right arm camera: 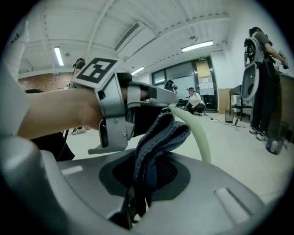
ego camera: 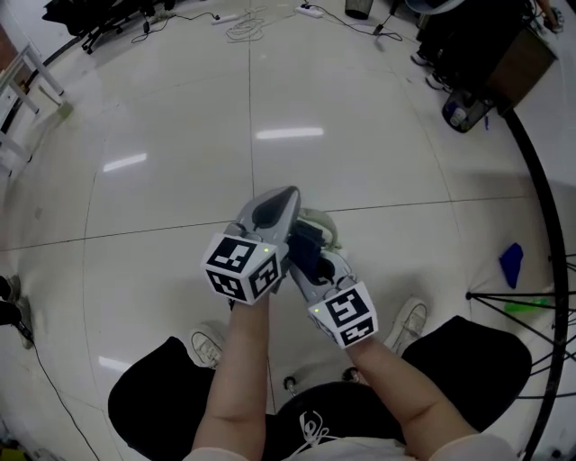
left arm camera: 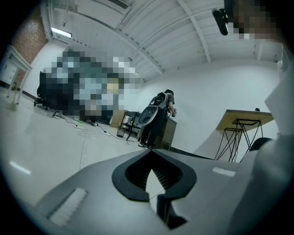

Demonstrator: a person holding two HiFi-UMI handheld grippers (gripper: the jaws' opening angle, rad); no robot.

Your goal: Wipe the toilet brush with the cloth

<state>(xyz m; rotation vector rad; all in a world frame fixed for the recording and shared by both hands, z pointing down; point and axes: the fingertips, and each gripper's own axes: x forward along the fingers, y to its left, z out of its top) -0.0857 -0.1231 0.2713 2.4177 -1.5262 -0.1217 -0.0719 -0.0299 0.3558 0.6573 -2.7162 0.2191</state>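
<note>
Both grippers are held close together over the white floor, in front of the person's legs. My right gripper (ego camera: 304,257) (right arm camera: 146,176) is shut on a dark blue cloth (right arm camera: 158,137) (ego camera: 306,245) that bunches up above its jaws. A pale green curved toilet brush handle (right arm camera: 198,133) (ego camera: 321,221) arcs just behind the cloth, beside the left gripper's tip. My left gripper (ego camera: 286,198) (left arm camera: 149,153) has its jaws closed tip to tip. Its own view shows nothing between them, and whether it grips the handle is hidden. The brush head is out of sight.
A blue object (ego camera: 511,264) lies on the floor at the right near black stand legs (ego camera: 517,297). Cables (ego camera: 247,22) run along the far floor. A white rack (ego camera: 18,90) stands at the left. Other people (right arm camera: 259,78) stand farther off.
</note>
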